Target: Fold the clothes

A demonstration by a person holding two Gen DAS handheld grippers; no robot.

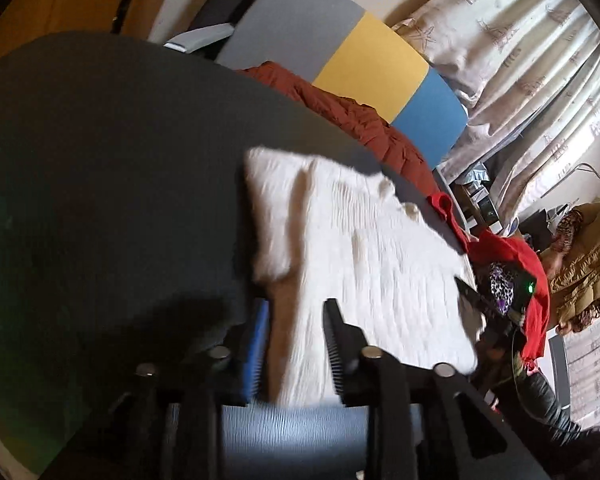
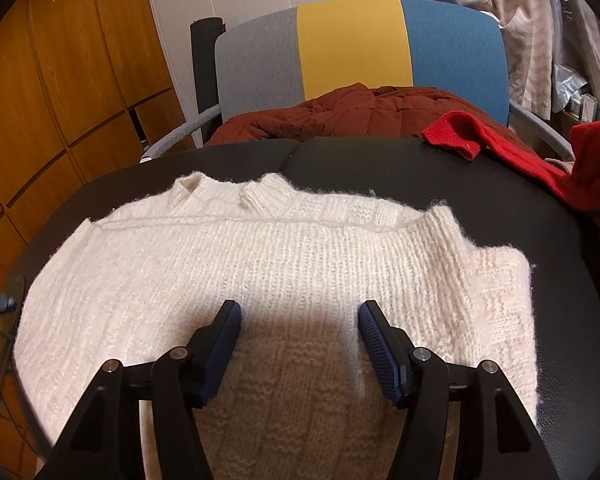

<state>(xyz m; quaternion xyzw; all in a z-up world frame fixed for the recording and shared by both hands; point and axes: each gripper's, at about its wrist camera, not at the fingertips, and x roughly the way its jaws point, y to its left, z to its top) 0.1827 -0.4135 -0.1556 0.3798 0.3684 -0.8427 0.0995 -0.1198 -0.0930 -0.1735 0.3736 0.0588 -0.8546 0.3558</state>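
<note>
A cream knitted sweater (image 2: 284, 264) lies spread flat on a round black table (image 2: 380, 168), collar at the far side, one side folded in at the right. My right gripper (image 2: 300, 312) is open just above its middle, jaws wide apart, holding nothing. In the left wrist view the same sweater (image 1: 364, 256) looks blurred. My left gripper (image 1: 296, 308) is over its near edge with knit cloth between the jaws; whether they pinch it is unclear.
A chair with grey, yellow and blue back (image 2: 352, 48) stands behind the table, a rust-brown quilted jacket (image 2: 340, 114) on its seat. A red knit garment (image 2: 540, 156) lies at the table's right edge. Wooden cupboards (image 2: 60, 100) are left, curtains (image 1: 520, 60) right.
</note>
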